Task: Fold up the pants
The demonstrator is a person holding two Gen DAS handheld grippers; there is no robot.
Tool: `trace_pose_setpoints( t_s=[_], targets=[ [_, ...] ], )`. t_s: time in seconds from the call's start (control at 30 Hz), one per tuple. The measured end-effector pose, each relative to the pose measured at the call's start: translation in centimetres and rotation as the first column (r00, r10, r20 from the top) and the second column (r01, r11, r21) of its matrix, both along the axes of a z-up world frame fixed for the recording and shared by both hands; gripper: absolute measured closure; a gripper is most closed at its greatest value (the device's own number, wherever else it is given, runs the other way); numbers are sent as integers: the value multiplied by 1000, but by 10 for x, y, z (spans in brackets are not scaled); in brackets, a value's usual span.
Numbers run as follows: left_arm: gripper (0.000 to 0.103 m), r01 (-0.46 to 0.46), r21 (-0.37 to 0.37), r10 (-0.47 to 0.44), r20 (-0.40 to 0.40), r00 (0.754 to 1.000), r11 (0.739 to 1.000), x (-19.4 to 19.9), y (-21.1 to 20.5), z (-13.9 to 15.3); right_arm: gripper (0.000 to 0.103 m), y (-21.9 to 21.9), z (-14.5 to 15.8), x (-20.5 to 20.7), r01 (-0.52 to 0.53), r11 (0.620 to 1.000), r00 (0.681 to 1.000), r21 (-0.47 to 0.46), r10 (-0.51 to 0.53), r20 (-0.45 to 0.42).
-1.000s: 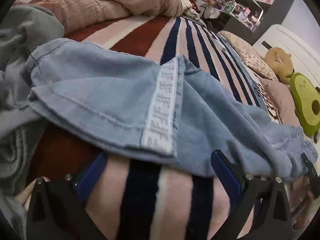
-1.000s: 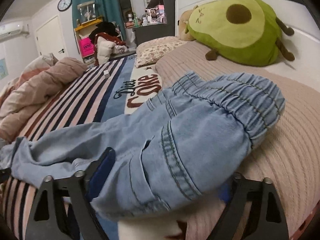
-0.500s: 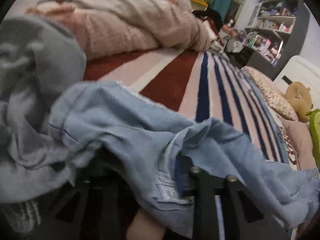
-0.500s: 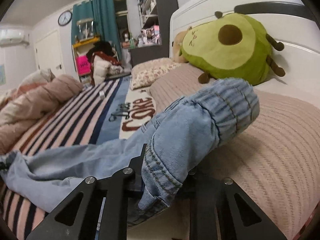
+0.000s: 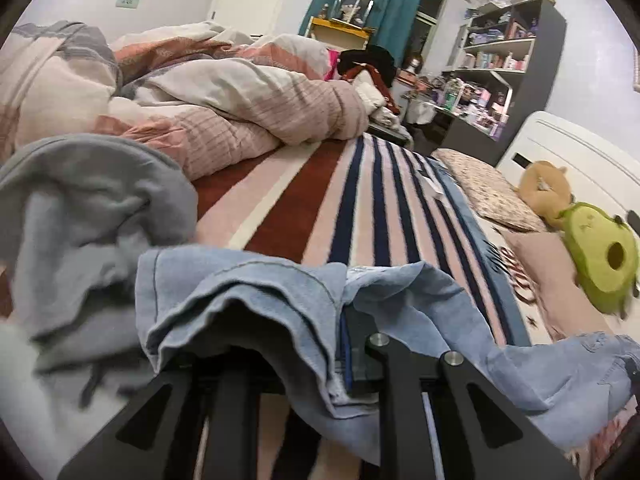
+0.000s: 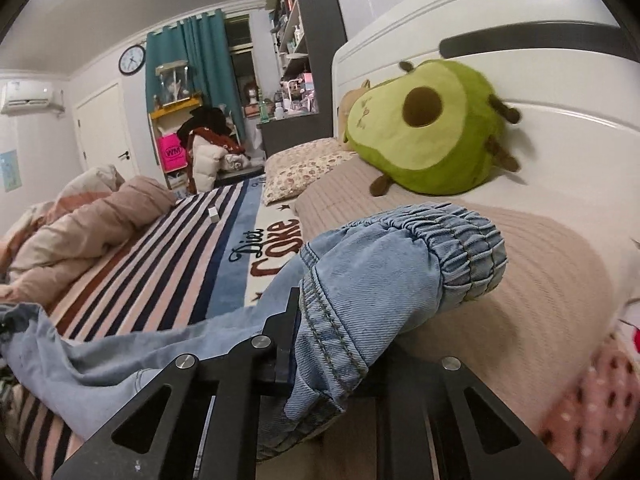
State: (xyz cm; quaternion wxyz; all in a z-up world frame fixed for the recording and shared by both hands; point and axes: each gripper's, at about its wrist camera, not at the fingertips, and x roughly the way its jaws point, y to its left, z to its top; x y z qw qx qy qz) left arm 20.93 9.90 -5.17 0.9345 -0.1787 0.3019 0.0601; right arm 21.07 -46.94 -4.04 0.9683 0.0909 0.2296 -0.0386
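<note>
Pinching the hem end of the pants point(image 5: 248, 312), the left gripper point(image 5: 308, 364) has its jaws drawn narrow on bunched denim that drapes over both fingers. Just to its left lies a gray garment point(image 5: 92, 216); ahead, the striped blanket point(image 5: 360, 200) runs bare up to a heaped pink comforter point(image 5: 260, 116). The right gripper point(image 6: 320, 360) is likewise clamped narrow, on the pants point(image 6: 372, 276) near the elastic waistband point(image 6: 460, 248), which bulges ahead of it over the beige bedcover point(image 6: 540, 280). Only the right view shows the waistband and, beyond it, the avocado plush point(image 6: 428, 128) against the headboard point(image 6: 480, 20). Denim sags between the two grippers.
</note>
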Motion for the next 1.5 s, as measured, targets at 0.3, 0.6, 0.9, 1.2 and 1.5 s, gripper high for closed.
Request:
trace_pose_setpoints(
  t_s=[0.3, 0.6, 0.9, 1.2, 1.5],
  targets=[
    [87, 119, -24, -120, -100, 988, 993, -83, -16, -15, 94, -30, 6, -110, 53, 997, 994, 51, -47, -97],
    [30, 169, 179, -131, -207, 970, 969, -125, -18, -7, 62, -32, -38, -138, 11, 1000, 951, -9, -13, -309],
    [22, 217, 271, -181, -150, 972, 938, -138, -13, 33, 44, -24, -11, -179, -2, 993, 965, -120, -30, -261],
    [20, 408, 301, -323, -292, 900, 862, -92, -54, -11, 40, 64, 2, -130, -412, 909, 889, -71, 383, -252],
    [20, 536, 321, -392, -416, 820, 781, -59, -84, -53, 40, 167, -69, -69, -808, 588, 533, -26, 712, -457]
  ],
)
